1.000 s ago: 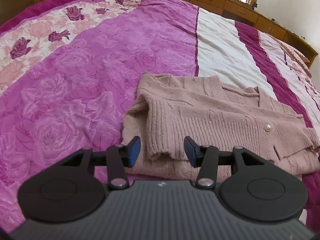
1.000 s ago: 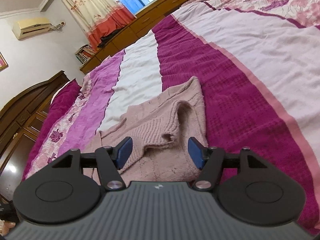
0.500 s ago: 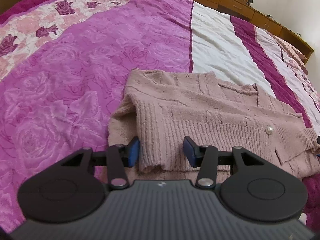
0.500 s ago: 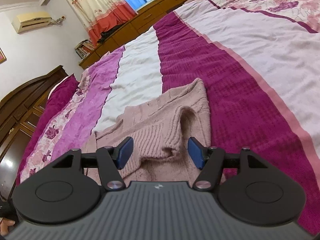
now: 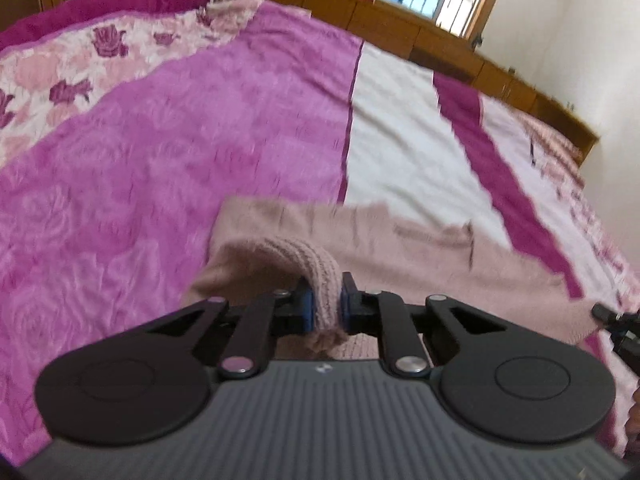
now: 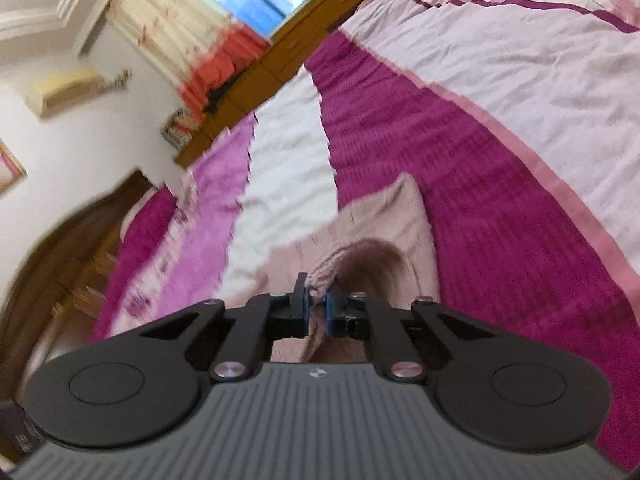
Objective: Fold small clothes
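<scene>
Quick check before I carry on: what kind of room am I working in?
Almost certainly a home bedroom. The sweater lies on a wide bed with a pink and magenta floral cover, a curtain hangs beside a window, and an air conditioner is mounted high on the wall.

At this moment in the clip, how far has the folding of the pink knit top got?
Done: the pink knit top lies on the bedspread with both sleeves already laid in over its body. In hand: the left claw is shut on the ribbed edge on its side, the right claw on the edge on the other side. Left: carrying that near edge across to halve the top; no such fold shows yet.
</scene>
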Motion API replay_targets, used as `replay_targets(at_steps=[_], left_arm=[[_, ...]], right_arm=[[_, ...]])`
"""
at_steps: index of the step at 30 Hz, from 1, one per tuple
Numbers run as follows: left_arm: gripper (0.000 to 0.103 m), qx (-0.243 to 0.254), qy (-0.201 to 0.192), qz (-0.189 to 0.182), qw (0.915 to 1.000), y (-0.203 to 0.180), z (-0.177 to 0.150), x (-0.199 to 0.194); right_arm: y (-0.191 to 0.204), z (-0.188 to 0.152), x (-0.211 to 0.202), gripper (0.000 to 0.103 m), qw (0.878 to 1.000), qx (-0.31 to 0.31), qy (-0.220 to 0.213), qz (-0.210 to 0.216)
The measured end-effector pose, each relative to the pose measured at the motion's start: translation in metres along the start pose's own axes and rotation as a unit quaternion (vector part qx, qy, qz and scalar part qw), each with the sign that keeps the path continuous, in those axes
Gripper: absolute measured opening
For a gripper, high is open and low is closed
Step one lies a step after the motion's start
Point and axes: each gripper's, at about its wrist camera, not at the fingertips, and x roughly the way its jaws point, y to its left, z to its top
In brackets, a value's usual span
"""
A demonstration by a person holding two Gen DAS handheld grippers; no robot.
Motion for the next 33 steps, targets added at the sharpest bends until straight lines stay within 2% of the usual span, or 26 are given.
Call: replay_targets(at_steps=[8, 12, 14, 18, 22, 24, 26, 27, 28, 29, 30, 31, 33], left_arm=[[0.015, -0.051, -0.028, -0.003, 0.9983, 0.001, 0.049, 0.018], [0.015, -0.090, -0.015, -0.003, 0.9958, 0.008, 0.066, 0.046], [0.015, -0.089, -0.004, 0.011, 0.9959, 0.009, 0.068, 0.065], [0.015, -0.056, 0.018, 0.055, 0.9967, 0.009, 0.060, 0.097], [0.017, -0.065, 0.042, 0.061, 0.9951, 0.022, 0.047, 0.111], [0.019, -0.066, 0.043, 0.052, 0.9955, 0.026, 0.046, 0.111], [0.021, -0.051, 0.042, 0.047, 0.9967, 0.025, 0.048, 0.107], [0.024, -0.044, 0.041, 0.047, 0.9971, 0.024, 0.050, 0.105], [0.030, -0.036, 0.036, 0.052, 0.9973, 0.022, 0.051, 0.102], [0.035, -0.028, 0.029, 0.062, 0.9973, 0.019, 0.053, 0.098], [0.046, -0.018, 0.018, 0.077, 0.9967, 0.016, 0.054, 0.093], [0.050, -0.007, 0.006, 0.089, 0.9960, 0.014, 0.055, 0.087], [0.050, 0.011, -0.010, 0.090, 0.9958, 0.010, 0.057, 0.078]], right_arm=[[0.024, 0.036, 0.020, 0.007, 0.999, -0.017, -0.031, 0.012], [0.031, 0.052, 0.044, 0.007, 0.999, -0.017, -0.041, 0.002], [0.030, 0.056, 0.060, 0.007, 0.999, -0.014, -0.040, -0.010], [0.023, 0.054, 0.097, 0.007, 0.998, -0.032, -0.023, -0.054], [0.008, 0.044, 0.127, 0.008, 0.993, -0.049, 0.005, -0.105], [0.002, 0.041, 0.130, 0.009, 0.994, -0.046, 0.007, -0.104], [0.001, 0.040, 0.127, 0.020, 0.995, -0.046, 0.005, -0.094], [0.001, 0.041, 0.126, 0.030, 0.995, -0.045, 0.003, -0.093], [0.002, 0.041, 0.122, 0.042, 0.995, -0.046, -0.003, -0.089], [0.004, 0.041, 0.118, 0.047, 0.995, -0.048, -0.008, -0.085], [0.006, 0.041, 0.113, 0.055, 0.995, -0.052, -0.016, -0.081], [0.009, 0.041, 0.109, 0.056, 0.995, -0.059, -0.023, -0.078], [0.013, 0.041, 0.100, 0.056, 0.995, -0.073, -0.028, -0.069]])
